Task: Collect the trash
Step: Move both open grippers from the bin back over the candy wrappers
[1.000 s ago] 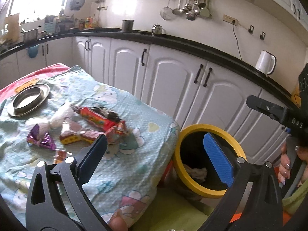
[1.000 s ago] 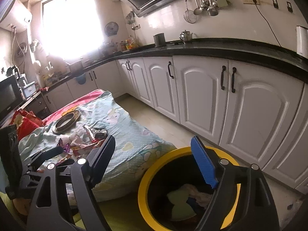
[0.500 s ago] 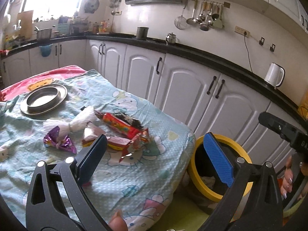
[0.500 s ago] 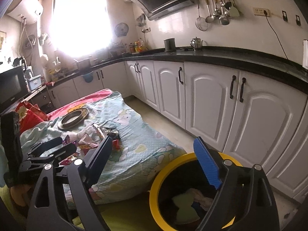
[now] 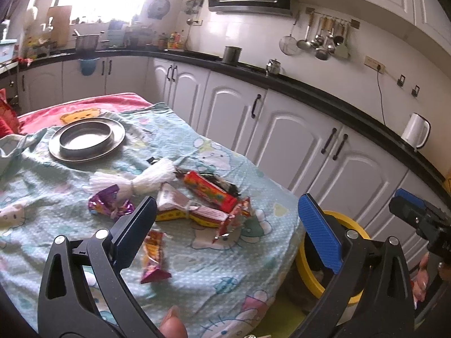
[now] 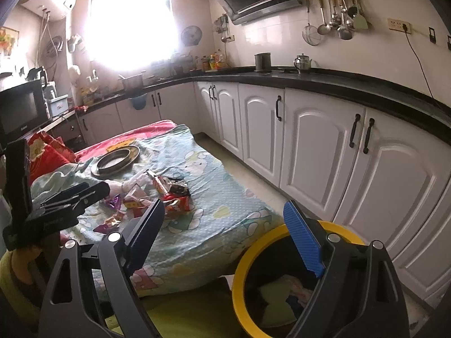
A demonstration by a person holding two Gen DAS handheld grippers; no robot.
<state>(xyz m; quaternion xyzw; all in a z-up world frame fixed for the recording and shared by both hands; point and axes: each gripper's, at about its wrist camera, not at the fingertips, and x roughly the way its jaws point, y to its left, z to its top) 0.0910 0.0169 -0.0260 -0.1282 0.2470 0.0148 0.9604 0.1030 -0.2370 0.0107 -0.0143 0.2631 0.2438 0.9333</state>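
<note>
Several snack wrappers lie heaped on the blue cartoon cloth: a red bar [image 5: 210,190], a purple foil [image 5: 110,204], a yellow-red pack [image 5: 194,214] and a small pack [image 5: 153,253] nearest me. A white tied bundle [image 5: 135,181] lies among them. My left gripper [image 5: 225,205] hovers open over the near side of the heap, holding nothing. My right gripper [image 6: 224,211] is open and empty, between the table edge and the yellow-rimmed bin [image 6: 253,250]. Crumpled trash [image 6: 282,293] lies inside the bin. The same heap [image 6: 157,194] shows in the right wrist view.
A round metal plate [image 5: 86,138] sits at the far left of the cloth, with a red blanket [image 5: 84,107] behind it. White cabinets [image 6: 310,146] under a black counter run along the right. The bin [image 5: 358,225] stands on the floor off the table's right corner.
Both grippers have swung left toward the table. The wrapper heap now sits nearer the middle of the left wrist view, and the bin has slid to the right in both views.
</note>
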